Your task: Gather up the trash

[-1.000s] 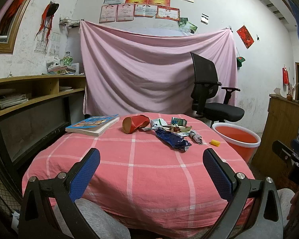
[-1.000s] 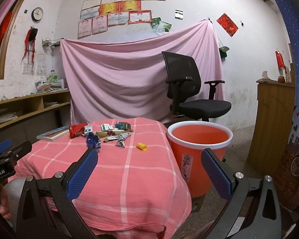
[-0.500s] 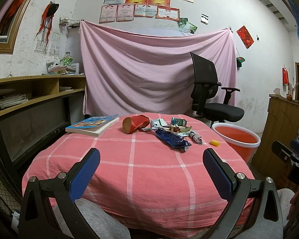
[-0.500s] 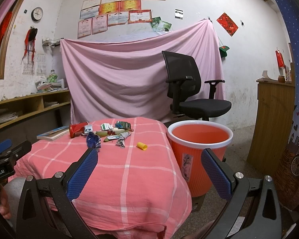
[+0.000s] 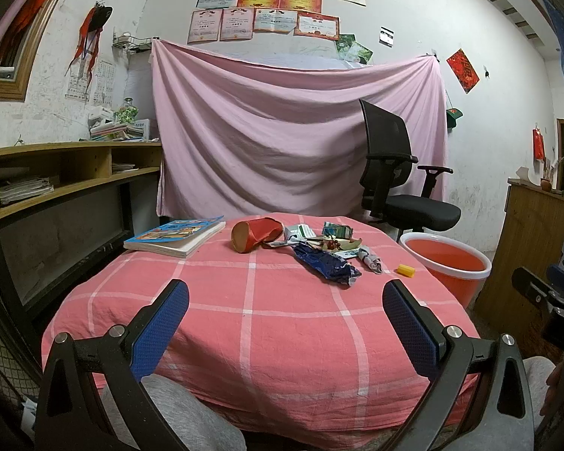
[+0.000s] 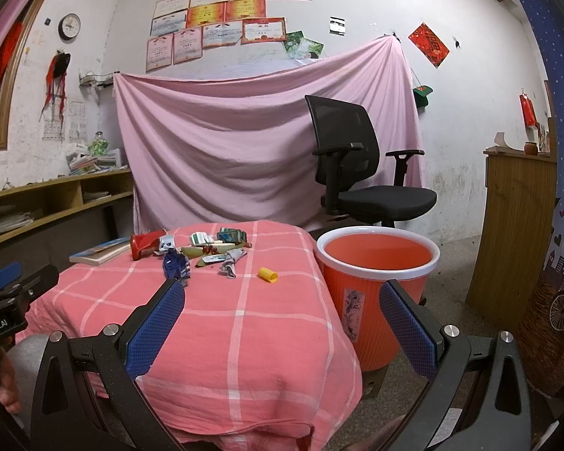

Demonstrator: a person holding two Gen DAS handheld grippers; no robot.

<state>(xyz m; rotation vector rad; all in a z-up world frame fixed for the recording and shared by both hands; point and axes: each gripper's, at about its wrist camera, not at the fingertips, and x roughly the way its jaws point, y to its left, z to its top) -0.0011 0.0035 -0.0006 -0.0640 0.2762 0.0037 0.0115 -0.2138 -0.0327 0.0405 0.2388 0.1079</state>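
Trash lies at the far side of the pink checked table (image 5: 252, 323): a crushed red can (image 5: 257, 233) (image 6: 145, 243), a blue wrapper (image 5: 325, 267) (image 6: 176, 266), a grey wrapper (image 5: 371, 260) (image 6: 230, 262), a small yellow piece (image 5: 406, 270) (image 6: 267, 274) and several small packets (image 5: 336, 230) (image 6: 206, 238). An orange bin (image 6: 376, 274) (image 5: 447, 265) stands on the floor right of the table. My left gripper (image 5: 285, 302) is open and empty over the near table edge. My right gripper (image 6: 282, 302) is open and empty over the table's near right corner.
A book (image 5: 175, 236) lies at the table's far left. A black office chair (image 6: 361, 184) stands behind the bin before a pink sheet (image 5: 293, 143). A wooden shelf (image 5: 56, 173) runs along the left wall; a wooden cabinet (image 6: 515, 225) is at right.
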